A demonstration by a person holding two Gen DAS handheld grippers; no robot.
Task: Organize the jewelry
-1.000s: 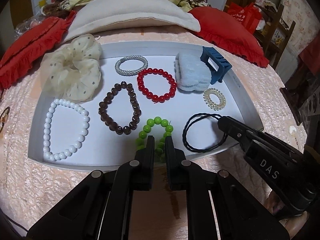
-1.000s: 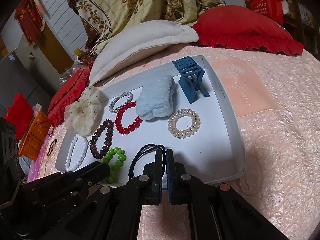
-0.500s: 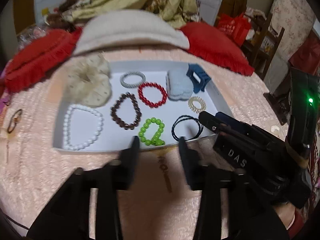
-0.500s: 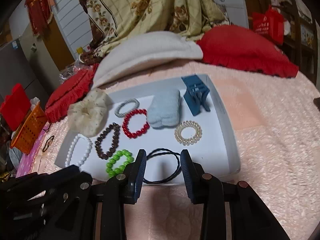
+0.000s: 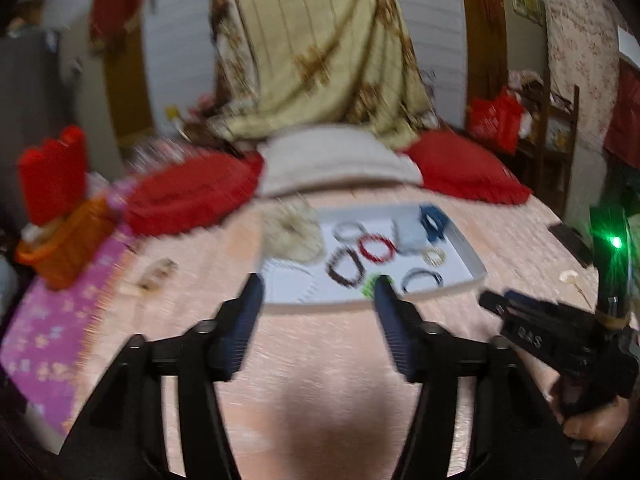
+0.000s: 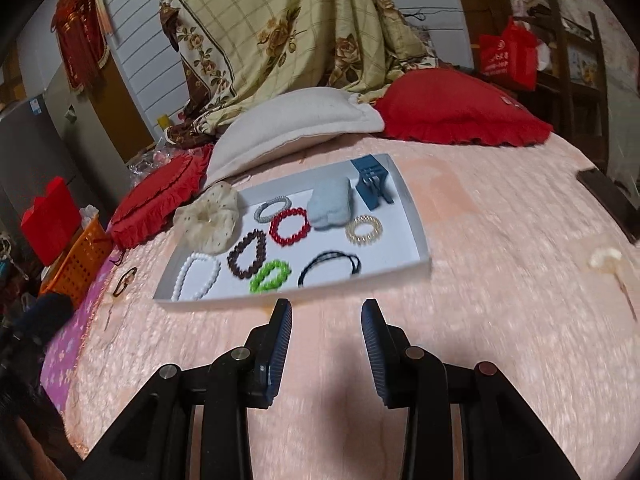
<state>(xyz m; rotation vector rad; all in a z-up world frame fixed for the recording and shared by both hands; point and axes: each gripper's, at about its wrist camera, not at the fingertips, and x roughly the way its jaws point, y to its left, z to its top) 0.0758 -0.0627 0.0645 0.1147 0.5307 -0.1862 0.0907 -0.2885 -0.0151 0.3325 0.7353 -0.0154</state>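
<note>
With our left hand-held gripper (image 5: 318, 312) opening wider on nothing and the right hand-held gripper (image 6: 326, 334) narrowly parted and empty, we risk nudging the tray (image 6: 414, 226), mid-bed, scattering its bracelets (image 6: 290, 227).

Bedspread (image 6: 500, 280) pink quilted cloth, slightly shiny. Tray (image 6: 416, 236) smooth matt white. Red bracelet (image 6: 290, 227) and green bracelet (image 6: 270, 276) glossy beads. Scrunchie (image 6: 210, 218) sheer cream fabric. Hair claw (image 6: 372, 184) matt blue plastic. Tongs (image 6: 326, 326) ribbed matt black plastic.
</note>
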